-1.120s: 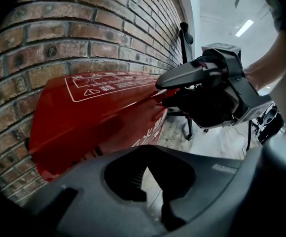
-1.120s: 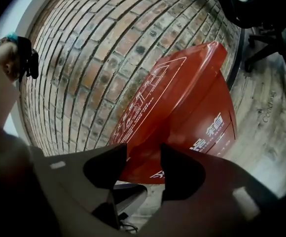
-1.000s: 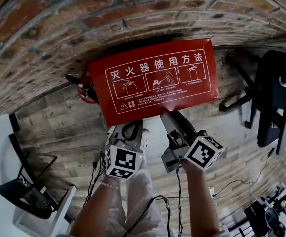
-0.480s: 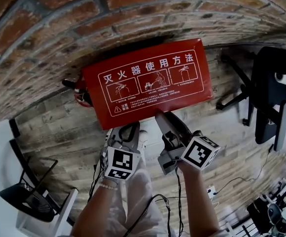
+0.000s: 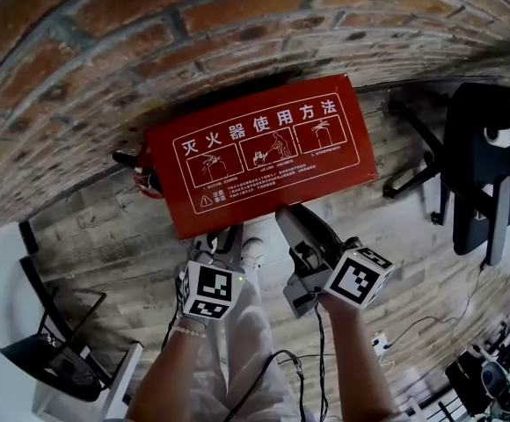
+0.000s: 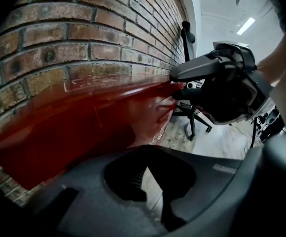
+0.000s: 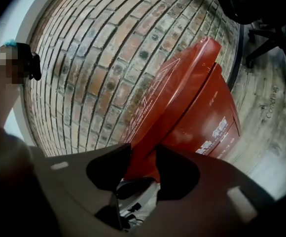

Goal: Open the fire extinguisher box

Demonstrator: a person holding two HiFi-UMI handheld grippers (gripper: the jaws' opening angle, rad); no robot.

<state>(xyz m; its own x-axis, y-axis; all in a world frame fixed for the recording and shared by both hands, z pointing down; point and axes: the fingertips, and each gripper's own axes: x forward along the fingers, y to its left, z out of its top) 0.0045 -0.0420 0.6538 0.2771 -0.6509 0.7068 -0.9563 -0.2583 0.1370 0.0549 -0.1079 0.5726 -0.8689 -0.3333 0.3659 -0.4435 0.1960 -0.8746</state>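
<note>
A red fire extinguisher box [image 7: 211, 116] stood on the wooden floor [image 5: 105, 209] against a brick wall [image 5: 193, 25], its lid [image 5: 264, 158] tilted up at the front. The right gripper [image 5: 292, 221] had its jaws clenched on the lid's front edge. The left gripper [image 5: 225, 237] sat just beside it, jaws apart and empty.

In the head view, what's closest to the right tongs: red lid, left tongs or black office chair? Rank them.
1. Red metal box lid: gripped by right tongs.
2. Left tongs: beside, left.
3. Black office chair: far right.
</note>
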